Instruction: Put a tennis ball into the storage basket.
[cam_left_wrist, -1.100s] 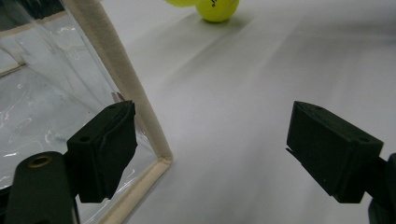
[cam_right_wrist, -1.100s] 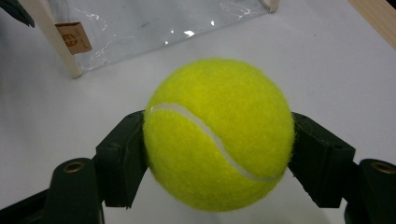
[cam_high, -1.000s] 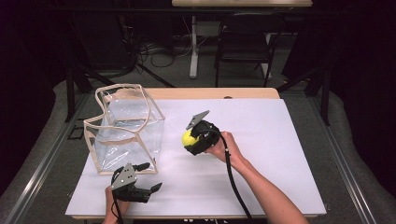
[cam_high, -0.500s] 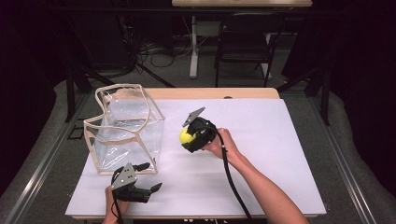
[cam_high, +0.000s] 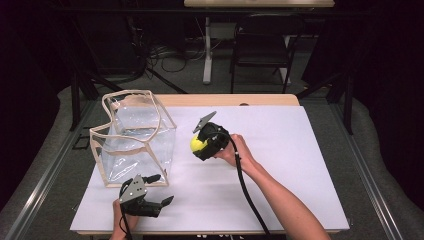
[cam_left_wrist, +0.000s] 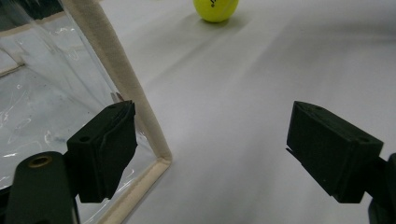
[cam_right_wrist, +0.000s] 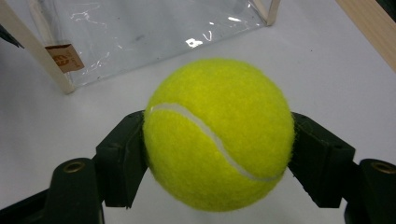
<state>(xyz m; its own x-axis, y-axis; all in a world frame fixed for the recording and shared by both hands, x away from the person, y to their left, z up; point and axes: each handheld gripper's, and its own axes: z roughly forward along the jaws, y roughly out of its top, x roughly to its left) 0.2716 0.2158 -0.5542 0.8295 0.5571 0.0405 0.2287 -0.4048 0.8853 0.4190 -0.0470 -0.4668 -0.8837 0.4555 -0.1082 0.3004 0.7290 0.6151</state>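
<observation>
A yellow tennis ball (cam_right_wrist: 217, 130) sits between the black jaws of my right gripper (cam_high: 200, 145), which is shut on it just above the white table, right of the bag. The clear plastic bag (cam_high: 135, 135) with beige trim stands open-topped at the table's left. In the right gripper view the bag (cam_right_wrist: 140, 32) lies just beyond the ball. My left gripper (cam_high: 161, 189) rests open near the front edge by the bag's near corner. Its jaws stand wide apart in the left gripper view, the left one against the bag's trim (cam_left_wrist: 116, 79), and the ball (cam_left_wrist: 215, 8) shows at the top.
The white table cover (cam_high: 300, 165) stretches wide to the right and front. A wooden table edge (cam_high: 225, 100) runs along the back. The right gripper's black cable (cam_high: 247, 190) trails along the forearm. A chair (cam_high: 260, 55) and floor cables lie beyond the table.
The right gripper with the ball has edged slightly left toward the bag. The left gripper has kept still.
</observation>
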